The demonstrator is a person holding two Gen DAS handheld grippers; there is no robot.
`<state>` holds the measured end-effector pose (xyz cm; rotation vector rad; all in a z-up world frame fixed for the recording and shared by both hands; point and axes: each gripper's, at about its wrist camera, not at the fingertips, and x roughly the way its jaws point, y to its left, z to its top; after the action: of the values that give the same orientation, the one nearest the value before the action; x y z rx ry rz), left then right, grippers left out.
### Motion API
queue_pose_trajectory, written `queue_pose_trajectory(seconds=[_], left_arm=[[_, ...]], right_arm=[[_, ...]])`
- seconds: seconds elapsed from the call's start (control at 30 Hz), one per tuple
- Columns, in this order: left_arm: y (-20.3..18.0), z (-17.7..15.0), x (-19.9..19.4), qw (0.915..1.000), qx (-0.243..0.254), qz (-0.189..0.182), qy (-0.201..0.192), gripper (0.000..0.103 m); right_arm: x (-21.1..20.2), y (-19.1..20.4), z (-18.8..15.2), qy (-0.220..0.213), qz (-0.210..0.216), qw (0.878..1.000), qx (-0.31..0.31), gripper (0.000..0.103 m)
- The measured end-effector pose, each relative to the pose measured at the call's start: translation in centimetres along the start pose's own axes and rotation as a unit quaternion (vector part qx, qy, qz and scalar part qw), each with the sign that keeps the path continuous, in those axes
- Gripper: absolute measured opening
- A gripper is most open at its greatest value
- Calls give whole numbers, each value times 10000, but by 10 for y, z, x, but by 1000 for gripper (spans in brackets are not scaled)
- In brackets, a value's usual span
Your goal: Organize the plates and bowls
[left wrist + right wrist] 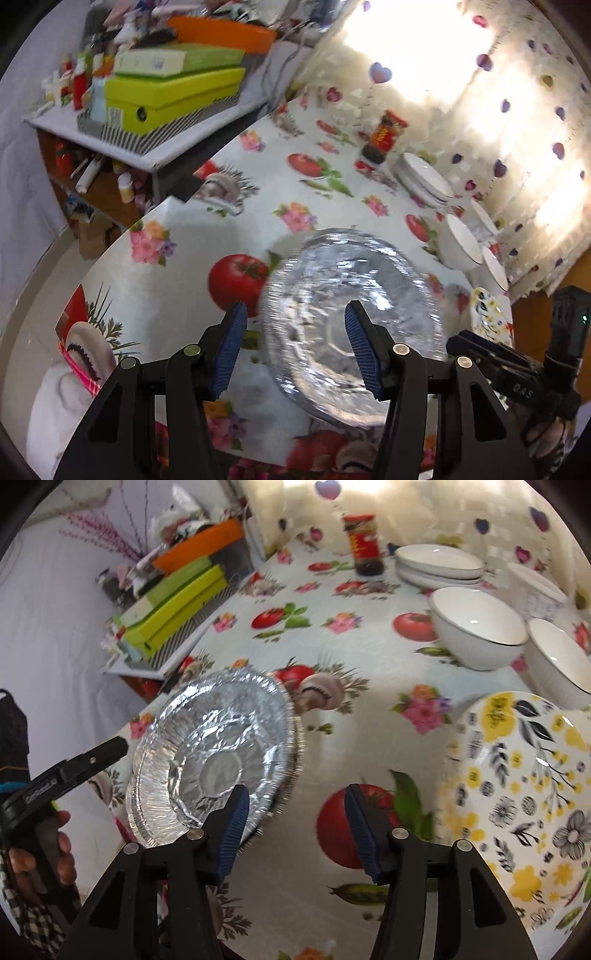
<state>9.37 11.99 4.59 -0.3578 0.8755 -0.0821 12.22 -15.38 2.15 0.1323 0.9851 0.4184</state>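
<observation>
The left hand-held gripper [293, 332] has its jaws apart over the foil pans [351, 325], holding nothing. The right hand-held gripper [295, 814] also gapes part-wide and empty above the desk [369, 664], its left pad beside the pans' rim. The pans, round with no long axis, sit nested mouth-up near the desk's near-left edge. A floral plate [517, 805] lies at the near-right edge. Farther back stand white bowls [476, 627], mouths up, then stacked white plates [439, 565] and a jar [364, 544] by the far edge.
</observation>
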Motion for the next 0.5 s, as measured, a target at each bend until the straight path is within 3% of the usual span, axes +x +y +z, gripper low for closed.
queue_pose_trajectory(seconds=[0.17, 0.3, 0.5], left_arm=[[-44, -9, -15, 9982, 503, -301, -81, 56], [-86, -22, -16, 9937, 815, -769, 0, 56], [-158, -56, 17, 9791, 1402, -1331, 633, 56]], right_arm=[[-38, -31, -13, -469, -286, 9981, 269, 55], [-70, -65, -26, -839, -731, 9920, 589, 55], [-100, -120, -53, -1111, -1552, 9759, 1055, 55]])
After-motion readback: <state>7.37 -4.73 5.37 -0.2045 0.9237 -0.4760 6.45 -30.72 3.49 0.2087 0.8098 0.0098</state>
